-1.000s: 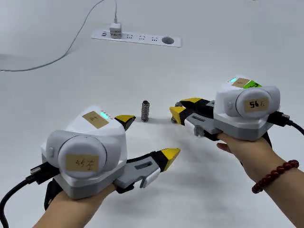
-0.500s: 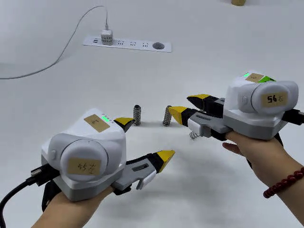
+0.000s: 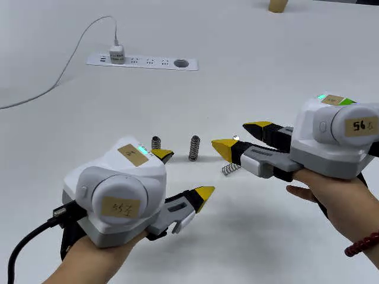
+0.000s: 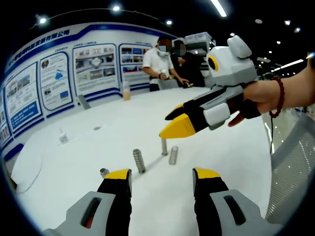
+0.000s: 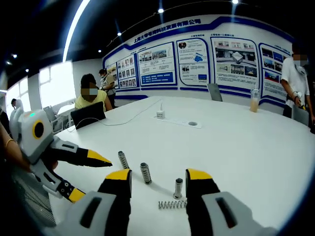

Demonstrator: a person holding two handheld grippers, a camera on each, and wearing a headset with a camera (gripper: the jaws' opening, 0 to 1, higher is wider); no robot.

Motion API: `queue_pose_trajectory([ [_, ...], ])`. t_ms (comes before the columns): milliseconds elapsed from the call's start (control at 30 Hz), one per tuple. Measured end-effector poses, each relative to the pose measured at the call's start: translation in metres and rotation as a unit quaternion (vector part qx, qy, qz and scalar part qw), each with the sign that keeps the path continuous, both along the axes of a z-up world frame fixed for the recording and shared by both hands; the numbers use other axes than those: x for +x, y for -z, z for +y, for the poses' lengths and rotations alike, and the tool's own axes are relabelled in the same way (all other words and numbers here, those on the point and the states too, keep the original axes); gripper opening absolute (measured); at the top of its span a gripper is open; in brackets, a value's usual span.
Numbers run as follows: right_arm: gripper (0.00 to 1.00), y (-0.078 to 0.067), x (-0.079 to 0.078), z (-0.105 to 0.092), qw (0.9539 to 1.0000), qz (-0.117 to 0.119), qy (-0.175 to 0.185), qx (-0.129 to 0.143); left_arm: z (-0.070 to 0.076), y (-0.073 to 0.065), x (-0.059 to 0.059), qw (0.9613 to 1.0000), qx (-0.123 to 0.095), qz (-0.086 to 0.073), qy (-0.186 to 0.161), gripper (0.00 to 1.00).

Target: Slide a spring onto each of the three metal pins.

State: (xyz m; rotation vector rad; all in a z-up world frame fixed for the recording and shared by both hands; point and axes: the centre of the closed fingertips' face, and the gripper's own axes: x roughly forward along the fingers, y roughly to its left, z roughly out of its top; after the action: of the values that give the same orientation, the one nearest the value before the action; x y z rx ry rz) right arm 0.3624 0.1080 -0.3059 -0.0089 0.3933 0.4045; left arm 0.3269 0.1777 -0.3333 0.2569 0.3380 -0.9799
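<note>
Head view, left claw (image 3: pixel 183 173): yellow-tipped jaws spread wide over the white worktop (image 3: pixel 254 236), nothing between them.
Head view, right claw (image 3: pixel 238 135): jaws parted and empty, with the bare upright metal pin (image 3: pixel 235 138) showing between the tips.
Head view, pins: three in a row. The first spring-covered pin (image 3: pixel 156 142) stands just beside the left claw's upper tip, the second spring-covered pin (image 3: pixel 193 148) stands between the claws, and the bare one is the third.
Head view, springs: three. Two sit on pins, and one loose coiled steel spring (image 3: pixel 230 169) lies flat on the worktop near the bare pin, under the right claw.
Left gripper view: own jaws wide apart and holding nothing. The first spring-covered pin is partly hidden by one jaw, and the right claw comes in above the bare pin.
Right gripper view: own jaws open and empty. The bare pin and the loose spring are between them, the spring lying nearer the camera.
</note>
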Motion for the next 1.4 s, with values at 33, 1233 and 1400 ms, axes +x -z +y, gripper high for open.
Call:
queue_pose_trajectory([
  [33, 0.45, 0.000, -0.001, -0.002, 1.0000, 0.000, 0.001, 0.001, -0.002, 0.000, 0.000, 1.0000, 0.001, -0.001, 0.002, 0.50],
  [1233, 0.46, 0.018, -0.051, -0.040, 0.9995, 0.022, 0.004, 0.023, -0.060, 0.040, 0.014, 0.9967, 0.043, -0.001, 0.068, 0.30],
  [1400, 0.46, 0.019, -0.054, -0.041, 0.9994, 0.023, 0.003, 0.024, -0.066, 0.047, 0.016, 0.9959, 0.053, 0.002, 0.073, 0.29],
])
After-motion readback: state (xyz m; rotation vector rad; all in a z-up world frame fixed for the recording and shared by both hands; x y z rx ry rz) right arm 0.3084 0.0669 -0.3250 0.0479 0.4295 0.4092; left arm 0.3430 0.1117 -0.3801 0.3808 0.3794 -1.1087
